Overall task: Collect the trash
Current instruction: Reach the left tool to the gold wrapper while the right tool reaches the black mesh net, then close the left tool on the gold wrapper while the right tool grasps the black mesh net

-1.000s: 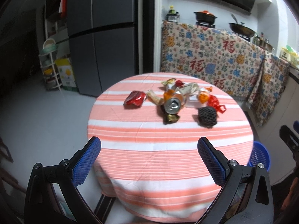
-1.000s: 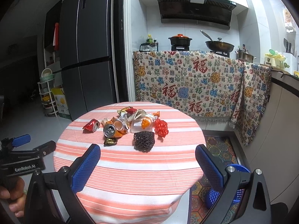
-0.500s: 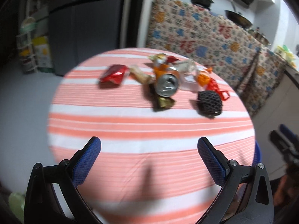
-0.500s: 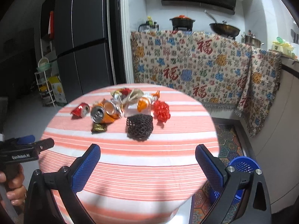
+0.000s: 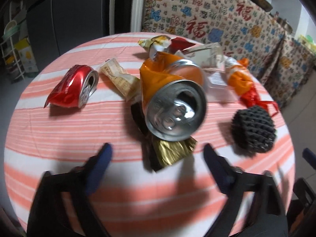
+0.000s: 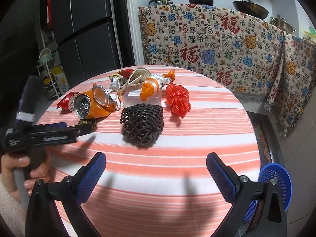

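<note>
Trash lies on the round striped table: a crushed orange can, a crushed red can, a gold wrapper, a black foam net, a red net and several wrappers. My left gripper is open and empty, just short of the gold wrapper and orange can. It also shows in the right wrist view. My right gripper is open and empty over the table's near side, facing the black foam net.
A blue mesh basket stands on the floor right of the table. A dark fridge is behind on the left. A patterned cloth covers the counter behind, with a pot and pan on top.
My left gripper has moved forward and down close to the orange can and gold wrapper. My right gripper has moved in closer over the table. Both stay open.
</note>
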